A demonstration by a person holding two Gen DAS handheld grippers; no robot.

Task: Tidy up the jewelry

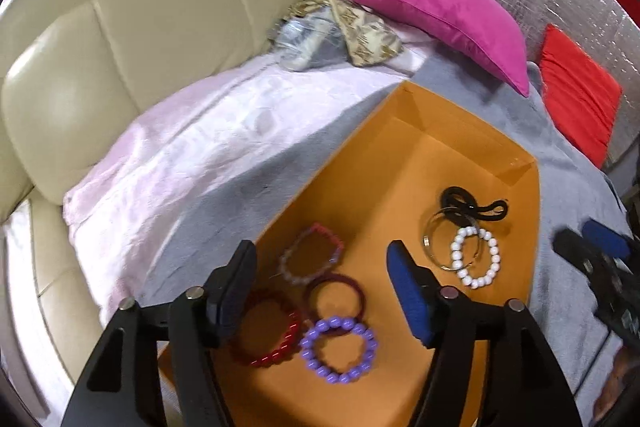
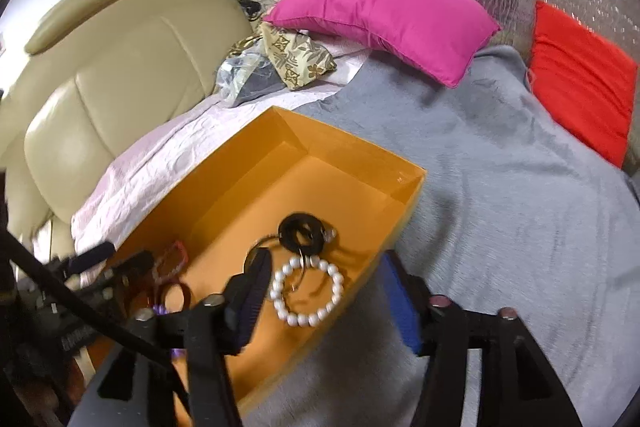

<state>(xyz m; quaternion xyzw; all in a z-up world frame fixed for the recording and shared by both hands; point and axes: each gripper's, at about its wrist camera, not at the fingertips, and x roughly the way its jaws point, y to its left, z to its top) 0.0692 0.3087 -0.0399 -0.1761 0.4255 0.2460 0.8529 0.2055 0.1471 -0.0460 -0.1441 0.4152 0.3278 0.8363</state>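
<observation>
An orange box [image 1: 460, 143] sits on a grey blanket and holds several bracelets. On its left side lie a pink beaded bracelet [image 1: 314, 259], a maroon bangle [image 1: 336, 297], a red beaded bracelet [image 1: 268, 333] and a purple beaded bracelet [image 1: 339, 349]. On its right side lie a white pearl bracelet [image 1: 476, 263], a clear bangle [image 1: 434, 241] and a black cord [image 1: 472, 207]. My left gripper [image 1: 320, 287] is open and empty above the left group. My right gripper [image 2: 324, 291] is open and empty above the pearl bracelet [image 2: 308, 289] and the box's right wall [image 2: 400, 219].
The box rests on a grey blanket [image 2: 500, 187] over a beige leather sofa [image 1: 120, 47]. A pink sheet [image 1: 192, 155] lies to the left. A magenta pillow [image 2: 380, 19], a red cushion [image 2: 580, 75] and a patterned cloth [image 2: 296, 59] lie behind the box.
</observation>
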